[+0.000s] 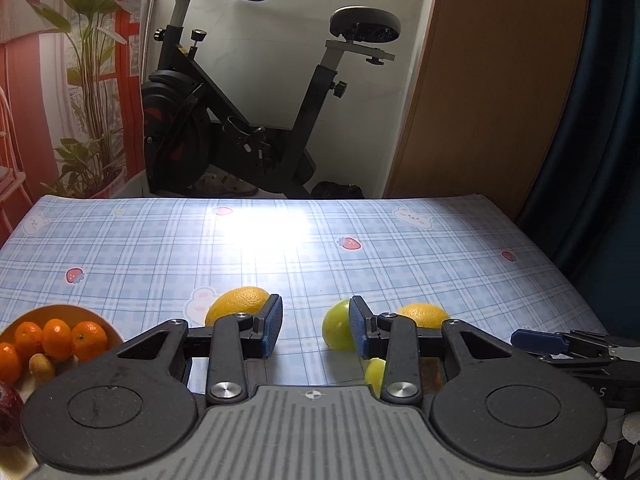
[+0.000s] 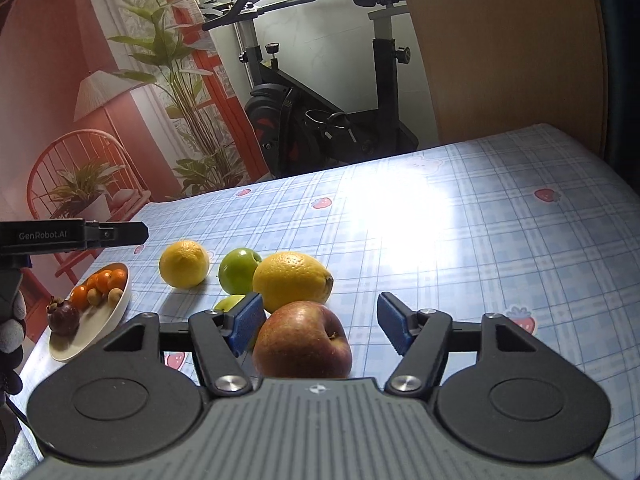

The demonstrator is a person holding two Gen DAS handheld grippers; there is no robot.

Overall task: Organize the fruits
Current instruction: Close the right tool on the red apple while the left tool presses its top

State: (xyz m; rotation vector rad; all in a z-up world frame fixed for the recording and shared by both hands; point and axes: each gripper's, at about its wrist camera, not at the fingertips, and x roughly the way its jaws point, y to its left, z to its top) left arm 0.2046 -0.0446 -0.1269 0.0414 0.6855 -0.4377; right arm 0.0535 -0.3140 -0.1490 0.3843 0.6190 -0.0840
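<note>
The right gripper is released, and its jaws stand wide on both sides of a red apple that lies on the worktop just in front of it; the left pad is close to the apple's skin, the right pad is clearly apart, so I judge it is lined up to close on this fruit and has not gripped it yet. Just beyond the apple lie a large lemon, a green apple and a second lemon, loose and near to each other. Far to the left of this gripper stands a white bowl with small oranges and a dark mangosteen, probably the place where the fruits should go. The left gripper is also released and holds nothing, waiting above the worktop between a lemon and the green apple. On its side, seen from the right wrist view, I can read "GenRobot.AI".
</note>
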